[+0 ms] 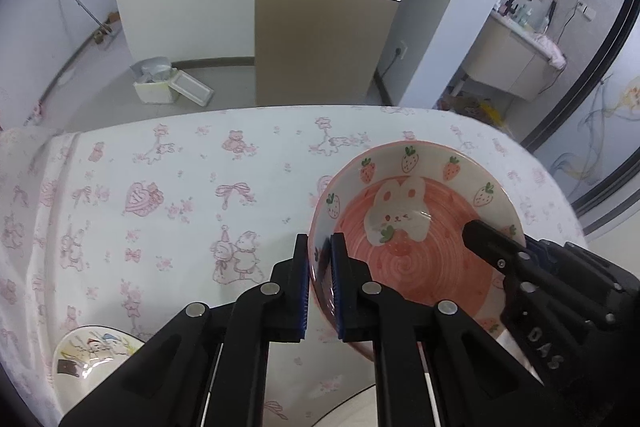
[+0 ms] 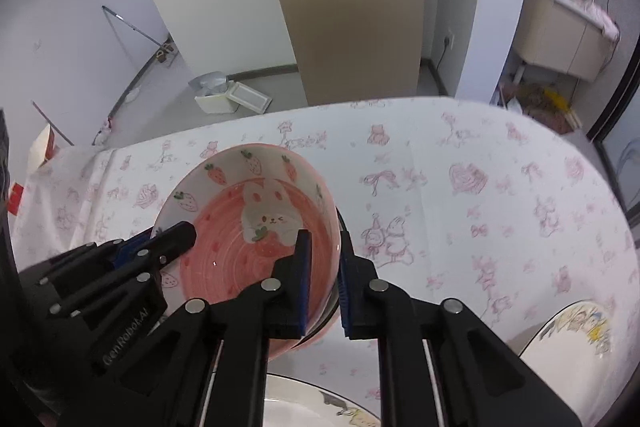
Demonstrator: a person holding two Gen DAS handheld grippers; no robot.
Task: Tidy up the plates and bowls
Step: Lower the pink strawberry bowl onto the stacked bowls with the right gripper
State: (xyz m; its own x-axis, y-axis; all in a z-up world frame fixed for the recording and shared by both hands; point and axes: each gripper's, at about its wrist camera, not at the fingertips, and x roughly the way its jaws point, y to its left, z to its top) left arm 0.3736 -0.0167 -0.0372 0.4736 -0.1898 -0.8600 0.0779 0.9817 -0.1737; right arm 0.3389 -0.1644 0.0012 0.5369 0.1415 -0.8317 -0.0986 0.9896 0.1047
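A pink bowl [image 1: 420,267] with a white rabbit and strawberries painted inside hangs tilted above the table, gripped on opposite sides. My left gripper [image 1: 320,243] is shut on its left rim, one pad inside the wall and one outside. In the right wrist view the same bowl [image 2: 240,255] sits left of centre, and my right gripper [image 2: 324,239] is shut on its right rim in the same way. Each gripper's black fingers [image 1: 492,247] show in the other's view [image 2: 172,239], reaching over the far rim.
The table carries a white cloth [image 1: 160,187] printed with pink bears and bows. A cartoon-printed plate [image 1: 92,355] lies at the near left, and another dish [image 2: 576,331] at the near right. A white plate [image 2: 320,403] lies under the bowl. A beige fridge stands behind.
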